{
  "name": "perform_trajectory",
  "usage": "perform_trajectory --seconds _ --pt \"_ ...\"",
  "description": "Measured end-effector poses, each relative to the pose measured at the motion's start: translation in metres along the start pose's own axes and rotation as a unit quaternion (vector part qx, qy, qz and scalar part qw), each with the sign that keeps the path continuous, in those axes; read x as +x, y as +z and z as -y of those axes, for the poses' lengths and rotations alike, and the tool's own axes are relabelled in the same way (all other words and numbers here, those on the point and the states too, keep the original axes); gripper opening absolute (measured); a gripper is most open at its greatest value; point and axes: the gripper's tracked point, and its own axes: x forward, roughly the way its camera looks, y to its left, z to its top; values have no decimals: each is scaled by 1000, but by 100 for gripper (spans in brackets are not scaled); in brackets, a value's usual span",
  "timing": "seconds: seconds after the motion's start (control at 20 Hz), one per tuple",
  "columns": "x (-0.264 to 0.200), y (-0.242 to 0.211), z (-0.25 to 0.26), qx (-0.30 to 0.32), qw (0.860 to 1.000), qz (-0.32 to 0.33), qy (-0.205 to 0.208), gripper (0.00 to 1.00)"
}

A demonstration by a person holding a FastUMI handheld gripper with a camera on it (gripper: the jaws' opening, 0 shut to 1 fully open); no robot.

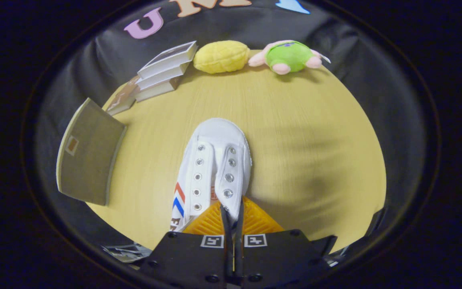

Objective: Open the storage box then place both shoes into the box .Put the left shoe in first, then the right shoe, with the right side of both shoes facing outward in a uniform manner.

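**Shoe pinched by its eyelet flap**

We see our hand-held gripper [232,216] closed narrow on the white shoe [215,168], toe pointing away, striped side left. Bare surface [315,152] spreads right; a flat board [88,156] overhangs its left edge.

We see even, moderately bright light on desk [295,132], no hard glare. Broad soft shadow on desk right of white shoe [215,168]; short shadows beneath yellow plush [221,56] and green plush [290,56] beyond shoe. Shoe in sharp focus, eyelets glinting faintly. Fisheye bends desk rim into curve; books [163,72] left of yellow plush look stretched, slightly soft. Jaws nearly closed on shoe's edge.
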Motion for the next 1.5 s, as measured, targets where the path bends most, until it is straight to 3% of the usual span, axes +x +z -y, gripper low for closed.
perform_trajectory --seconds 0.75,1.5 --pt "-72 60 -133 47 997 40 40 5" --pt "-100 86 -309 24 991 50 121 4"
